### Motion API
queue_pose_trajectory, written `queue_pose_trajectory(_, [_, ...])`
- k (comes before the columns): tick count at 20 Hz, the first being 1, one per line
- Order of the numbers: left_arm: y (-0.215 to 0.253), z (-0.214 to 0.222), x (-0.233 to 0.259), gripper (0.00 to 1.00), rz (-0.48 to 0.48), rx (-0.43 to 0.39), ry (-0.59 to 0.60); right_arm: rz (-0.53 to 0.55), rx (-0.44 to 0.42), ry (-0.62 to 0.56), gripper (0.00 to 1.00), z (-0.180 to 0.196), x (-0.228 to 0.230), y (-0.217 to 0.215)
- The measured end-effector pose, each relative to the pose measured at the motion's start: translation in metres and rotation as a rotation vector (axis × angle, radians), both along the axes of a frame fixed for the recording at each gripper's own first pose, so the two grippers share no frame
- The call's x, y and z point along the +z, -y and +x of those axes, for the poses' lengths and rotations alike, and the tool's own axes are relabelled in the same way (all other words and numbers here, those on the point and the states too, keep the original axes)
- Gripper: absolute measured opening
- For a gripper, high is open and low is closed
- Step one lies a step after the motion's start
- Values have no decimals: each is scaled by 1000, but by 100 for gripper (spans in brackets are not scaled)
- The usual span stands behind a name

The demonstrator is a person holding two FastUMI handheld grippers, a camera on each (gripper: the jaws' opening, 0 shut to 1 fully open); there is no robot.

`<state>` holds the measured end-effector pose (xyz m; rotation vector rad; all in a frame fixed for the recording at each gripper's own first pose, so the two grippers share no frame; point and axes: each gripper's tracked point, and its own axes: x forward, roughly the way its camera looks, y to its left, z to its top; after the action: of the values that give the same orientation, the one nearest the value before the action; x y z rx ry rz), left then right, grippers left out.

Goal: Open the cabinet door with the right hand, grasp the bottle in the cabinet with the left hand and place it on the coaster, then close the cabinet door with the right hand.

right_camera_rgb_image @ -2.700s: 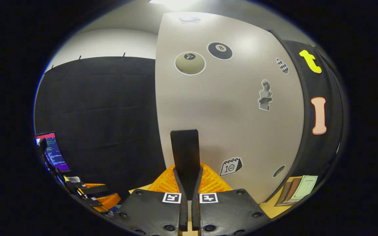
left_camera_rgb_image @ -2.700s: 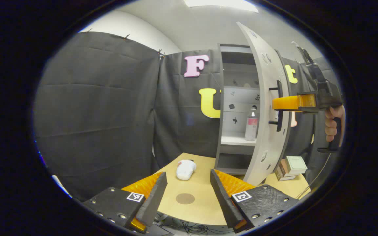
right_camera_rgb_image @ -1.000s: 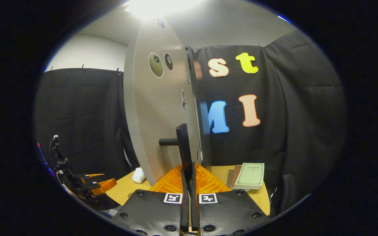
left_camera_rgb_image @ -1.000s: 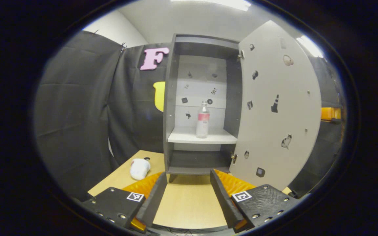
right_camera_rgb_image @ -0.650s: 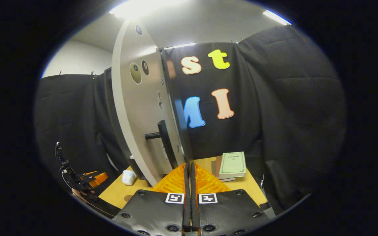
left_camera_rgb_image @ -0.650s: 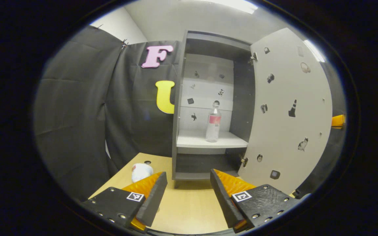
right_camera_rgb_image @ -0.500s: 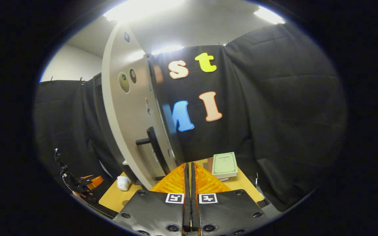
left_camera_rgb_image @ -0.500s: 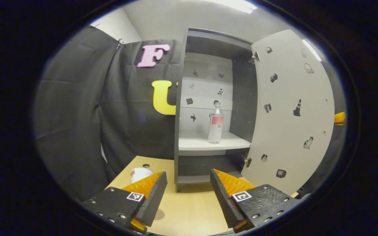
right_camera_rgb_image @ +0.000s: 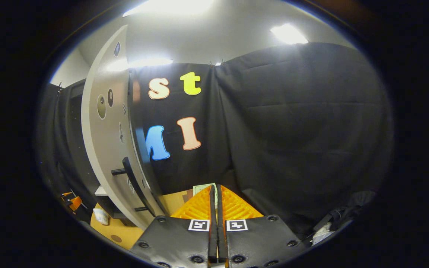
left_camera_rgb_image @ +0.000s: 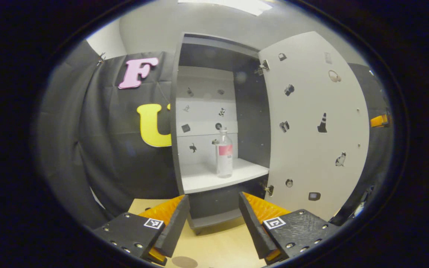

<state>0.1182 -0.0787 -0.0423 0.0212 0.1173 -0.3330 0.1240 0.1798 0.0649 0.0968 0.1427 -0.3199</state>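
Door (left_camera_rgb_image: 311, 126) swung wide, so bottle (left_camera_rgb_image: 224, 153) on shelf (left_camera_rgb_image: 207, 176) sits straight ahead of left tongs (left_camera_rgb_image: 213, 223), spread wide for it. Right tongs (right_camera_rgb_image: 215, 219) pinched empty, door handle (right_camera_rgb_image: 132, 182) to their left.

one cabinet (left_camera_rgb_image: 214, 111) is standing with one door (left_camera_rgb_image: 313, 126) hanging open and one handle (right_camera_rgb_image: 134, 186) showing on it. one bottle (left_camera_rgb_image: 224, 153) is sitting on one shelf (left_camera_rgb_image: 203, 176). one coaster (left_camera_rgb_image: 184, 261) is lying on one table (left_camera_rgb_image: 222, 247). two grippers are showing: left (left_camera_rgb_image: 213, 219), right (right_camera_rgb_image: 213, 219).
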Motion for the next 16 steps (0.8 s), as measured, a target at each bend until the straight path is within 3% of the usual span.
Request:
queue_pose_trajectory(1, [9, 9, 3, 80, -19, -13, 3, -4, -15, -1, 2, 3, 0, 4])
queue_pose_trajectory(2, [19, 19, 3, 80, -28, -21, -2, -22, -33, -15, 5, 7, -5, 13])
queue_pose_trajectory(3, [25, 29, 3, 81, -28, -20, -7, -51, -54, -28, 19, 12, -8, 23])
queue_pose_trajectory(4, [29, 41, 5, 82, -27, -10, -9, -61, -70, -34, 19, 18, -9, 32])
queue_pose_trajectory(8, [46, 86, 12, 80, -72, 19, -26, -3, -65, -14, 35, 52, -16, 48])
queue_pose_trajectory(9, [50, 99, 15, 80, -70, 23, -28, 10, -55, -12, 51, 63, -20, 52])
queue_pose_trajectory(14, [68, 154, 27, 82, -39, 36, -4, 3, -34, 0, 47, 103, -23, 70])
queue_pose_trajectory(16, [77, 177, 25, 80, -37, 44, -6, -16, -10, -12, 53, 119, -26, 74])
